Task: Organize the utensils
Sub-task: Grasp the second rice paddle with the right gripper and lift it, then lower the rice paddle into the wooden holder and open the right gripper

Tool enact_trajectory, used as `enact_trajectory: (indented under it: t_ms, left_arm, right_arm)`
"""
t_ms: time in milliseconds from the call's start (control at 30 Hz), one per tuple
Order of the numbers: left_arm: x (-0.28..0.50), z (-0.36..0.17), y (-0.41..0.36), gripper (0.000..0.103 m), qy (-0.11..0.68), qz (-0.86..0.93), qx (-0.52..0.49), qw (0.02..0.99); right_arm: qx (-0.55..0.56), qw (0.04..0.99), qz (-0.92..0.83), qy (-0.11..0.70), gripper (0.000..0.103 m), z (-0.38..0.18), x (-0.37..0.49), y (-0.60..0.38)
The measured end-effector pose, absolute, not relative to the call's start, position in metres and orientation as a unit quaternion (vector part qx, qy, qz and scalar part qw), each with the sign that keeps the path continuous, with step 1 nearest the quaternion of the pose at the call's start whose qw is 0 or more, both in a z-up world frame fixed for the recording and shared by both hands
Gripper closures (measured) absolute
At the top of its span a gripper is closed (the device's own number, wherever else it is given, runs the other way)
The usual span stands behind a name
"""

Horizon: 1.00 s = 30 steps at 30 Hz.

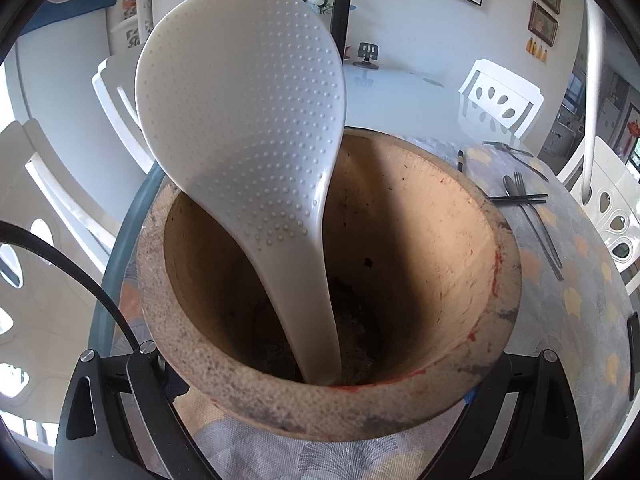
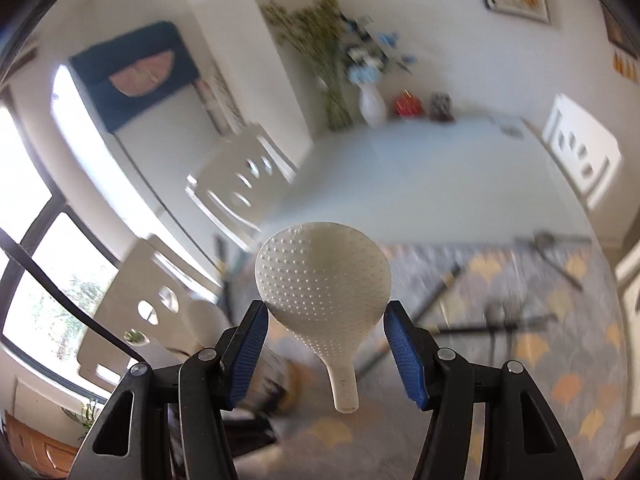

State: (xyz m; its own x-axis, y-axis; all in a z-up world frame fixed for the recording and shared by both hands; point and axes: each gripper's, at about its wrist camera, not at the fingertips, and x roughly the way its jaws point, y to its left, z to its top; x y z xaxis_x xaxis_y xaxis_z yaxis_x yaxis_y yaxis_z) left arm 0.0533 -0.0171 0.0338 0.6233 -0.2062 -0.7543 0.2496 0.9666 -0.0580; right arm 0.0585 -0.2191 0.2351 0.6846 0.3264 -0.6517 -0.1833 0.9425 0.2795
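Patterned tabletop [image 1: 580, 280] fills my left view from 3 to 6 o'clock. Big clay pot [image 1: 400, 240] sits dead centre on it, with my left gripper [image 1: 332, 360] straddling its near rim at 6 o'clock; can't tell if it's clenched. White potted paddle [image 1: 240, 120] stands handle-down in the pot and leans to 11 o'clock. My right gripper [image 2: 322, 316] is grasping a white held paddle [image 2: 320, 272] by its head, handle at 6 o'clock. Fork and spoon [image 1: 532, 216] lie at 3 o'clock

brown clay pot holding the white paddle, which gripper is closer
Left. The left gripper straddles the brown clay pot; the right gripper holds another white dimpled paddle, with no pot clearly in its view.
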Motion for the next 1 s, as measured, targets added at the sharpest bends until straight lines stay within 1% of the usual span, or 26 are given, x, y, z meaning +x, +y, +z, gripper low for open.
enact_trajectory:
  t_ms: [200, 333, 467, 733, 1000]
  left_arm:
    - [0.052, 0.033, -0.017, 0.007, 0.415, -0.127, 0.025, 0.901]
    - [0.052, 0.033, -0.017, 0.007, 0.415, -0.127, 0.025, 0.901]
    - [0.052, 0.033, -0.017, 0.007, 0.415, -0.127, 0.025, 0.901]
    - [0.052, 0.033, -0.017, 0.007, 0.415, -0.127, 0.025, 0.901]
    - [0.052, 0.033, -0.017, 0.007, 0.415, -0.126, 0.025, 0.901]
  right_arm:
    - [0.104, 0.926, 0.195, 0.307, 0.045, 0.287, 0.059, -0.188]
    - [0.110, 0.923, 0.226, 0.291, 0.045, 0.299, 0.065, -0.170]
    - [0.105, 0.918, 0.236, 0.300, 0.045, 0.291, 0.074, -0.152]
    - [0.117, 0.903, 0.240, 0.337, 0.045, 0.256, 0.083, -0.141]
    - [0.124, 0.896, 0.240, 0.353, 0.044, 0.243, 0.084, -0.141]
